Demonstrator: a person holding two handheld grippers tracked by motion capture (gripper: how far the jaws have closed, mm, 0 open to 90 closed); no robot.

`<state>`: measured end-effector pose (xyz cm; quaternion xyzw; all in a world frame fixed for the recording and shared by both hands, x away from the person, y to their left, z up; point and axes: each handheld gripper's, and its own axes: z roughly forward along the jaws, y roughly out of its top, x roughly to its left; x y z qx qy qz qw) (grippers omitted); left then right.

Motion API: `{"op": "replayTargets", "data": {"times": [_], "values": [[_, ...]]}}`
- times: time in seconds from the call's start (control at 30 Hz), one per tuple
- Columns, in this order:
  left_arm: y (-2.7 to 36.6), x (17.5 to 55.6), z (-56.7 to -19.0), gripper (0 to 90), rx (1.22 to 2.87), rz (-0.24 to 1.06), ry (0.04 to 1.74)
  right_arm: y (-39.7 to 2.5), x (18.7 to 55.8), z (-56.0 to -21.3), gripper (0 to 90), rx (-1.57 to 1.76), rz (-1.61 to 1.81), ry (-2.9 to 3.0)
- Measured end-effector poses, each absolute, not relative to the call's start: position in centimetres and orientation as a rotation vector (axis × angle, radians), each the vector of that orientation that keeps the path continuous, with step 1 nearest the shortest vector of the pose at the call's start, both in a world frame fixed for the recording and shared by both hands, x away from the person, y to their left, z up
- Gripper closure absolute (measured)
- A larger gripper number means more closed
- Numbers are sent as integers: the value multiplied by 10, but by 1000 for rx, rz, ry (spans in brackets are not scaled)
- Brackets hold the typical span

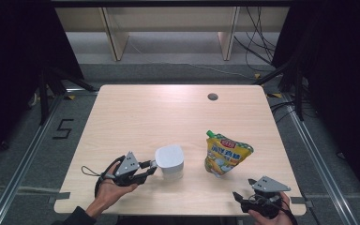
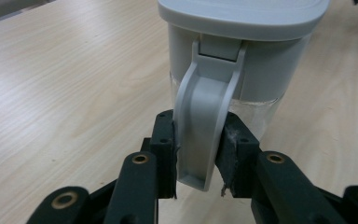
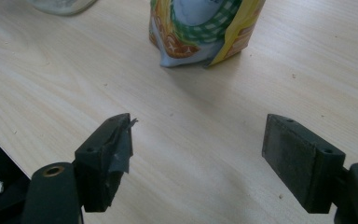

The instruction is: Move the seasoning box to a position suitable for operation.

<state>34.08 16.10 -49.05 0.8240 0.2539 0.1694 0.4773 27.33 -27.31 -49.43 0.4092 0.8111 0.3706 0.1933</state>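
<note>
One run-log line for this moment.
left tool: shut on container handle | right tool: open, short of pouch | container: upright on table

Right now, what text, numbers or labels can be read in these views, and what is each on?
"5": black mark on the grey floor left of the table.
Printing on the yellow spouted pouch, red brand patch included: too blurred to read.
White lidded container: no text visible.

Floor left of table [image 1: 122, 108]: taped "5" [image 1: 64, 129]. Pouch [image 1: 226, 154], right of centre: red label, print too small to read.
</note>
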Motion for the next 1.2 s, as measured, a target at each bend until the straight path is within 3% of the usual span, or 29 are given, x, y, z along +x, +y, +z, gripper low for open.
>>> {"op": "replayTargets", "data": {"times": [0.37,1.03,1.17,1.2], "values": [[145,314,-491,690,2023,334,562,-274,273,-494,254,1157,1026,2276],[140,314,-492,686,2013,326,543,-275,274,-495,254,1157,1040,2275],[141,315,-488,623,2049,313,527,-275,274,-495,254,1153,1035,2274],[142,314,-486,563,2059,324,513,-275,274,-495,254,1156,1036,2275]]}}
